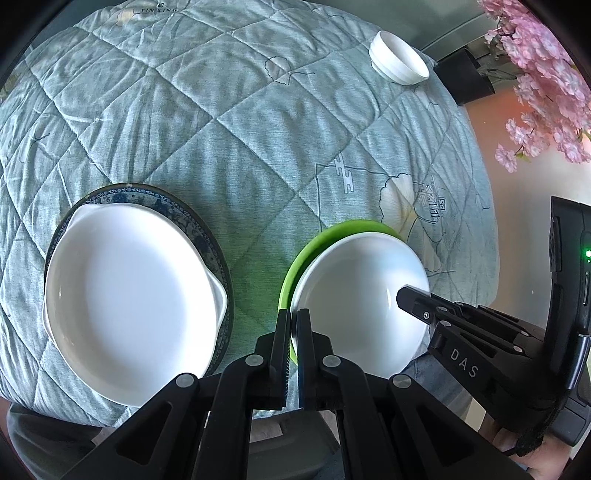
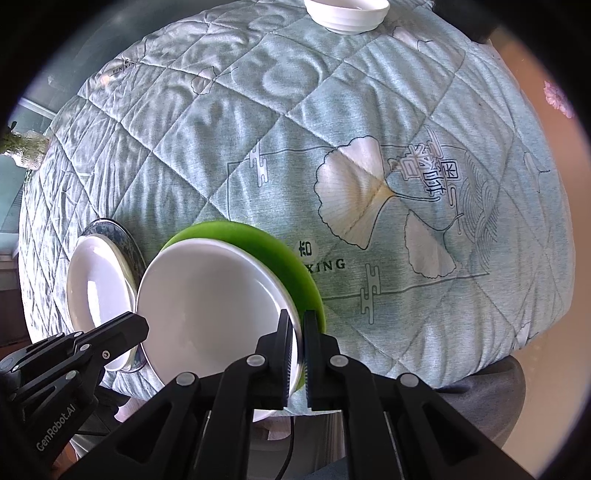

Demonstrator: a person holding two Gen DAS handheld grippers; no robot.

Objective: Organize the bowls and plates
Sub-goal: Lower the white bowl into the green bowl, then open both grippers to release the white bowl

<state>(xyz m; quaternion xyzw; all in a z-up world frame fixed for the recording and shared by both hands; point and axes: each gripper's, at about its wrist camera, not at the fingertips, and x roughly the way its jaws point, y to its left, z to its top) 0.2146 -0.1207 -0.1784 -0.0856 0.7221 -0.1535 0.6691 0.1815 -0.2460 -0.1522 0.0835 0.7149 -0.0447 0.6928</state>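
A round white dish (image 1: 358, 291) (image 2: 214, 299) sits in a green plate (image 1: 332, 230) (image 2: 258, 240) near the table's front edge. My left gripper (image 1: 293, 325) is shut on the white dish's left rim. My right gripper (image 2: 300, 332) is shut on its right rim, with the green plate's edge beside the outer finger. To the left, a white handled dish (image 1: 129, 277) (image 2: 99, 284) rests on a blue patterned plate (image 1: 155, 195) (image 2: 122, 232). A stack of white bowls (image 1: 399, 59) (image 2: 347, 14) stands at the far side.
A quilted pale green cloth (image 1: 240, 122) (image 2: 332, 110) covers the round table. Pink blossoms (image 1: 543, 74) and a black block (image 1: 465, 74) stand beyond the table's right edge.
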